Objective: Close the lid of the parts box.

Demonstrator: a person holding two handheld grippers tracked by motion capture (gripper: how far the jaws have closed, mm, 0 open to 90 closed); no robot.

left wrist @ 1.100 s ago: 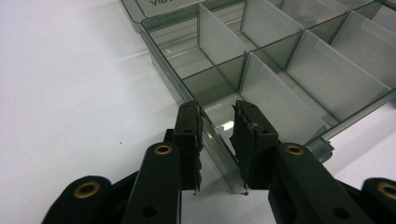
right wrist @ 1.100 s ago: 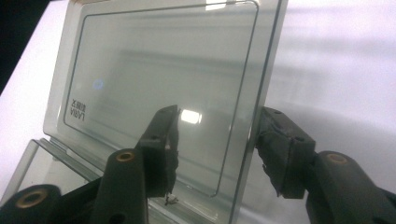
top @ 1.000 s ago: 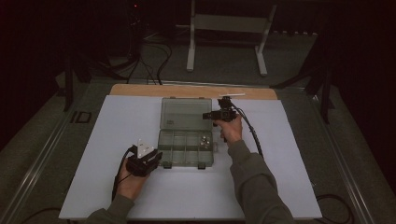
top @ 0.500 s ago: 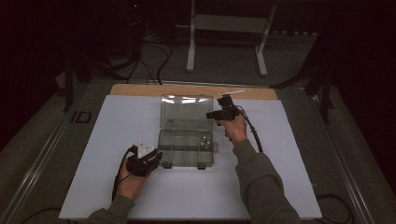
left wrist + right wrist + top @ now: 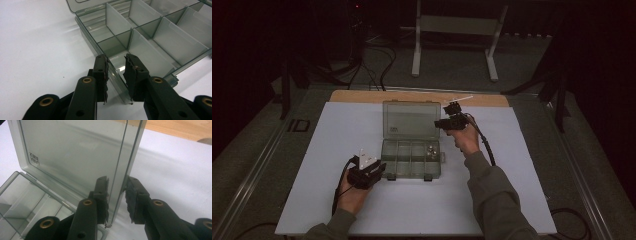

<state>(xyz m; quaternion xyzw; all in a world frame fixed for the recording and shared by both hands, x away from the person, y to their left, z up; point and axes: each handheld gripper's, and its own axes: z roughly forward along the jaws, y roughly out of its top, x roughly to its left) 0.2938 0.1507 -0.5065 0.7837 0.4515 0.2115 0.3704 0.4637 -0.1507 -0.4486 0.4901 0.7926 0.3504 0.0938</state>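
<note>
Centrally on the white worktop (image 5: 512,200) sits a clear box (image 5: 411,159), lid (image 5: 75,157) raised. Left gripper (image 5: 116,75) jaws clamp the box's front-left wall. Right gripper (image 5: 117,198) jaws, just closing, straddle the lid's right edge.

A white sheet (image 5: 512,200) covers the bench, and a strip of bare brown wood (image 5: 412,96) shows along its far edge. On the floor beyond stands a pale metal stand (image 5: 457,30) with two legs. Black cables (image 5: 372,70) trail over the floor at the far left. A small dark rectangular object (image 5: 299,125) lies just left of the sheet.
</note>
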